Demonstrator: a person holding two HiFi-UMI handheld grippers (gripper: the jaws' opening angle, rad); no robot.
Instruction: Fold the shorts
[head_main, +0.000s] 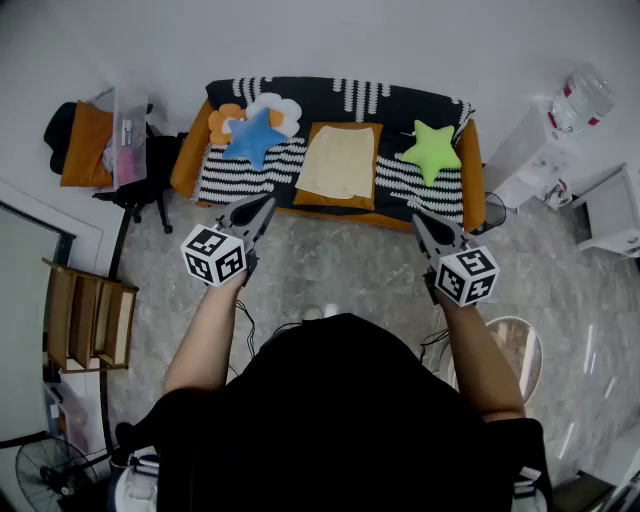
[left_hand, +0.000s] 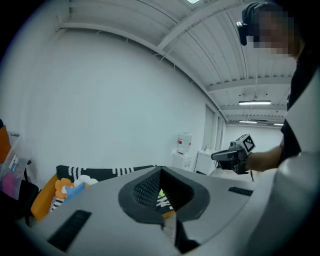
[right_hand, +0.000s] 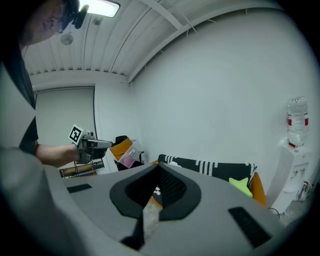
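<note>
Pale yellow shorts (head_main: 338, 162) lie flat in the middle of an orange sofa (head_main: 186, 152) with a black-and-white striped cover. Both grippers hover over the floor in front of the sofa, apart from the shorts. My left gripper (head_main: 262, 208) points at the sofa's left part and is shut with nothing in it. My right gripper (head_main: 420, 222) points at the right part, shut and empty as well. In the left gripper view the shut jaws (left_hand: 161, 172) hide most of the sofa, and the right gripper (left_hand: 220, 156) shows at the right. The right gripper view shows its shut jaws (right_hand: 159, 167) and the left gripper (right_hand: 102, 144).
A blue star cushion (head_main: 254, 137) and a flower cushion (head_main: 275, 108) lie left of the shorts, a green star cushion (head_main: 432, 150) right. A water dispenser (head_main: 560, 130) stands right of the sofa, a chair with orange cloth (head_main: 100, 145) left, a wooden rack (head_main: 90, 315) nearer.
</note>
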